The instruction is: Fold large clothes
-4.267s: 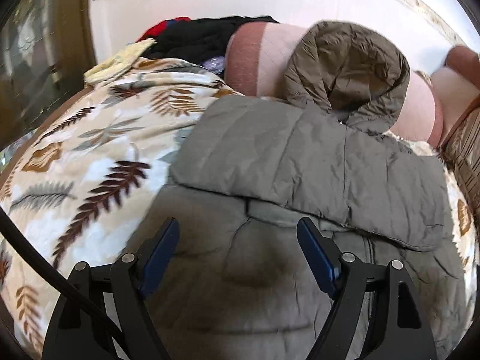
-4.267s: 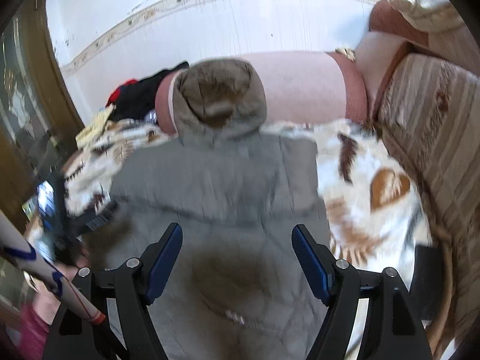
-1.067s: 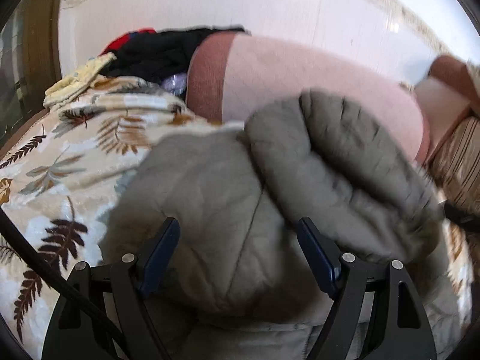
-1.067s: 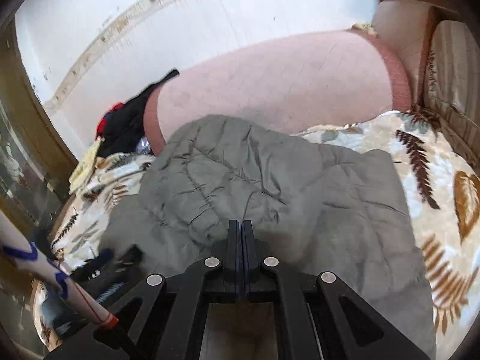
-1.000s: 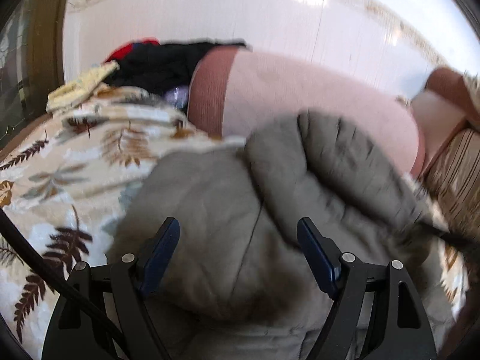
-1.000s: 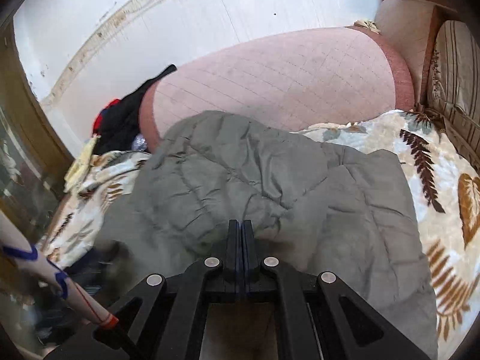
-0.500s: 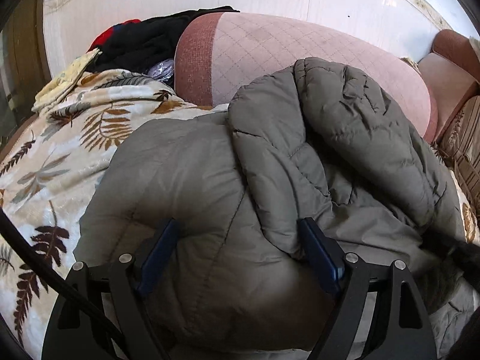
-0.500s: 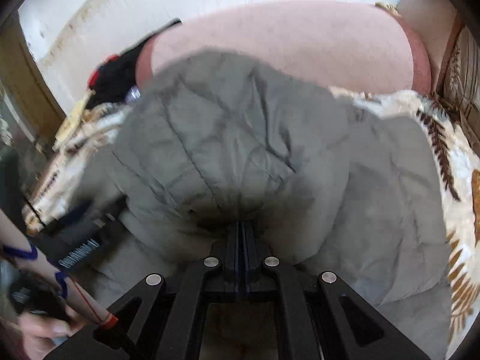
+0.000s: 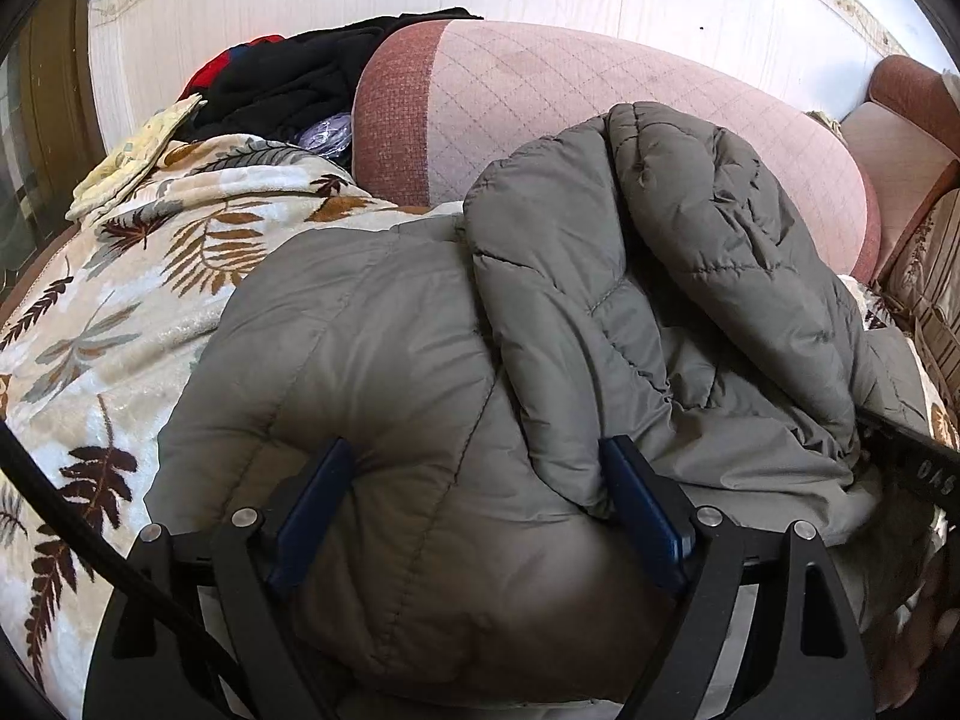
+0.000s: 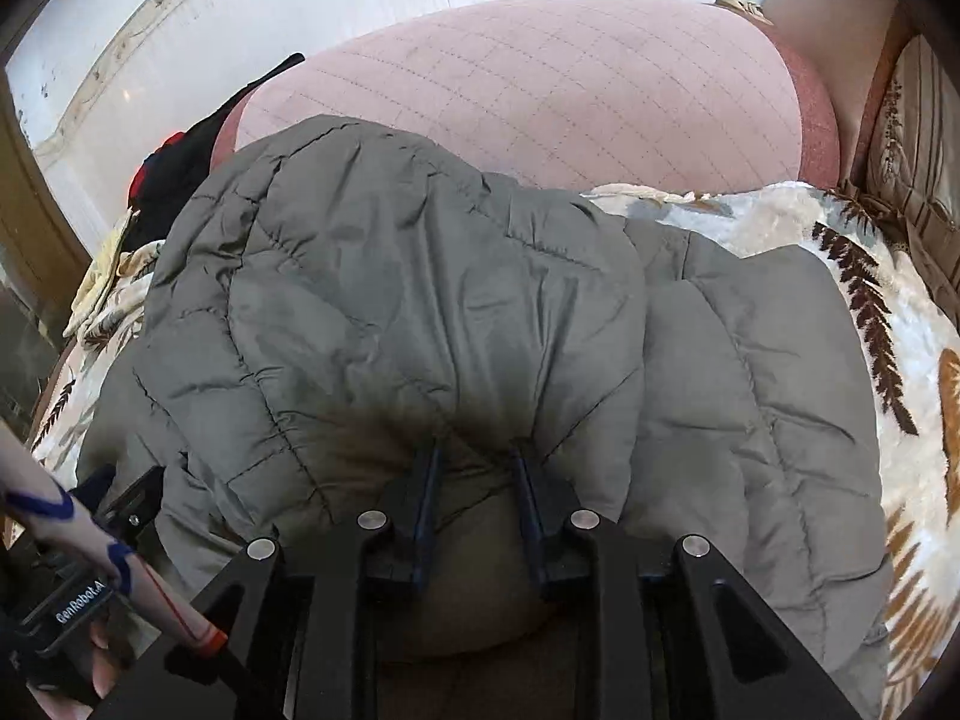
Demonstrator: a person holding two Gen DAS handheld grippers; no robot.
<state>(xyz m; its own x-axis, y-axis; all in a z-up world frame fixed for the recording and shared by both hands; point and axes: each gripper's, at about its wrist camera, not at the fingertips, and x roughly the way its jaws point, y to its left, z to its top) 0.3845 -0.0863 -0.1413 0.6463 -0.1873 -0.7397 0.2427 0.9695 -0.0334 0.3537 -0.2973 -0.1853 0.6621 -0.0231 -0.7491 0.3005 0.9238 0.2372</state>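
A grey-olive puffer jacket (image 9: 390, 348) lies folded in a thick bundle on a leaf-patterned blanket (image 9: 120, 312). My left gripper (image 9: 475, 450) is open wide and low over the bundle, with a rounded bulge of jacket swelling up between its blue pads. In the right wrist view the jacket (image 10: 390, 300) fills the middle, its top layer doubled over. My right gripper (image 10: 475, 449) has its jaws opening, a narrow gap between them, and the edge of the folded layer lies at and between its fingertips.
A pink quilted bolster (image 9: 540, 96) runs behind the jacket, below a white wall. Dark and red clothes (image 9: 288, 84) are piled at the back left. A striped cushion (image 10: 912, 138) stands on the right. A hand holds the other gripper (image 10: 78, 594) at the lower left.
The jacket has gone from lying spread flat to doubled over into a bundle. Both grippers sank onto it. The right jaws, shut a moment ago, have parted.
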